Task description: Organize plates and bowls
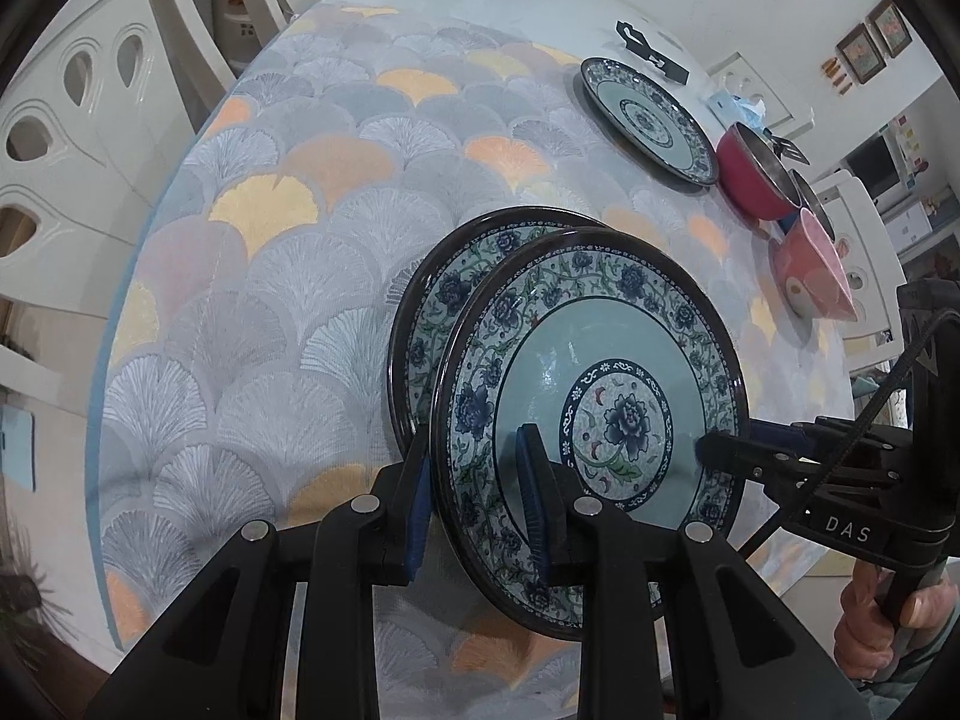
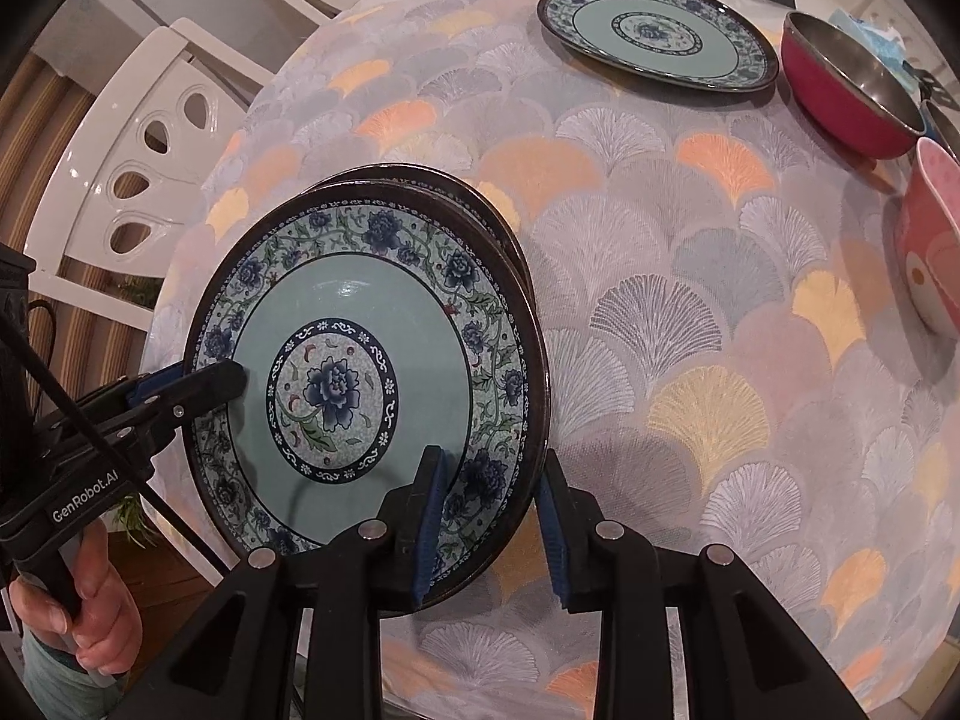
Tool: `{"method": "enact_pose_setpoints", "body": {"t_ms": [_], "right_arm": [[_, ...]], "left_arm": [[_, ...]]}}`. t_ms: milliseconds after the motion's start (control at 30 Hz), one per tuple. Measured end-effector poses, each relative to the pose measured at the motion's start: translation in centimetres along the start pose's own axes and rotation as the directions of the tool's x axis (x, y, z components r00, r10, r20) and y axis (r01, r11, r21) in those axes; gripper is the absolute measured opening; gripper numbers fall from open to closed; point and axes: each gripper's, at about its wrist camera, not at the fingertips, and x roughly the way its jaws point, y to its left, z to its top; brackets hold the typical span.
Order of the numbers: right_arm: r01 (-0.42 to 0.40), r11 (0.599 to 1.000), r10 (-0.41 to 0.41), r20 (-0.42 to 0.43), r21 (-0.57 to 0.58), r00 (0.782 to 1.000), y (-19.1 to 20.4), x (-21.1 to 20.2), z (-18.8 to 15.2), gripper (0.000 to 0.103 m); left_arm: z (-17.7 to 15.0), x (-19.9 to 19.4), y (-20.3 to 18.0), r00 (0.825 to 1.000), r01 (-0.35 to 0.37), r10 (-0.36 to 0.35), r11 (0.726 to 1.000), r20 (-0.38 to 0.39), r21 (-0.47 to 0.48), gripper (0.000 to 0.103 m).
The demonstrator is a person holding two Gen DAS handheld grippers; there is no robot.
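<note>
I am looking along both tools at a round worktop [image 1: 252, 276] covered in a cloth with a fan pattern in grey, orange and yellow. Between them, the two tools are holding one teal plate [image 1: 600, 372] with a blue flower at its centre and a floral border. It is sitting just over a second matching plate [image 1: 432, 300], which is lying on the cloth and peeking out from behind it.

My left tool [image 1: 480, 516] is clamping the near rim of the top plate, one blue-padded finger on the plate's face and the other behind its edge. My right tool [image 2: 492, 534] is straddling the opposite rim: its inner pad is pressing on the plate's face, while the outer pad is standing a little clear of the edge, so I cannot tell whether that grip is firm. Each tool is also showing in the other's view, with a hand [image 1: 888, 624] wrapped around its handle.

Farther back on the worktop, a third matching plate [image 2: 654, 39] is lying flat. Just beside it a dark pink bowl with a metal inside [image 2: 852, 84] is standing, and near that a lighter pink bowl [image 2: 930, 252] at the picture's edge. White chairs with oval cut-outs [image 2: 144, 150] are standing around the worktop.
</note>
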Motion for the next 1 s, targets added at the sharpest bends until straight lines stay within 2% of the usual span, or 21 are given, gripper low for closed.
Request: {"method": "enact_pose_setpoints", "body": {"t_ms": [300, 500, 600, 1000], "right_arm": [[-0.003, 1.0, 0.004, -0.009, 0.027, 1.0, -0.4, 0.2, 0.1, 0.029], [-0.009, 0.999, 0.008, 0.027, 0.036, 1.0, -0.2, -0.6, 0.5, 0.029], [-0.008, 1.0, 0.006, 0.043, 0.03, 0.999, 0.0, -1.0, 0.6, 0.029], [-0.009, 0.999, 0.007, 0.044, 0.042, 0.999, -0.1, -1.1, 0.7, 0.029]], "left_arm": [[0.7, 0.1, 0.1, 1.0, -0.008, 0.008, 1.0, -0.007, -0.002, 0.025], [1.8, -0.4, 0.7, 1.0, -0.014, 0.014, 1.0, 0.016, -0.017, 0.025], [2.3, -0.7, 0.9, 0.999, -0.032, 0.032, 0.999, 0.032, -0.02, 0.031], [3.1, -0.6, 0.8, 0.999, -0.034, 0.034, 0.999, 0.031, 0.004, 0.031]]}}
